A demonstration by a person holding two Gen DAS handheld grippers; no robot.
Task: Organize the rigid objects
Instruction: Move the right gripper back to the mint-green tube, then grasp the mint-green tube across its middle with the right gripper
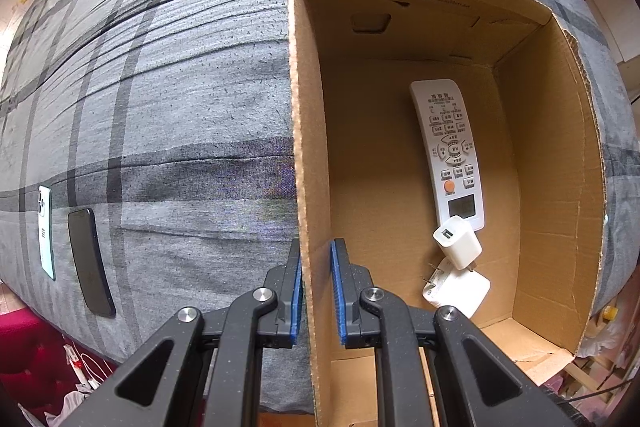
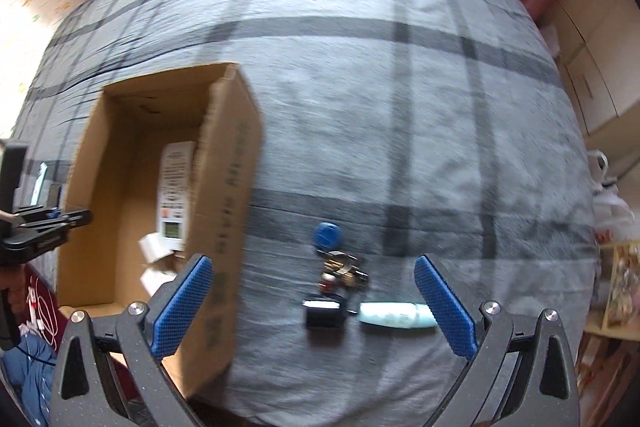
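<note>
Cardboard box sits open on the grey checked bedspread, its near-left wall pinched tight between the jaws of the left gripper; a white remote and two chargers already lie inside. Further right, the right gripper hangs over the cover with its jaws spread wide and empty. Directly between them lie a bunch of keys and a pale blue tube, the tube's length running across the gap, so this hand looks nearer.

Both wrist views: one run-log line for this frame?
left gripper: shut on box wall | right gripper: open, empty, above keys | box: remote, two chargers
</note>
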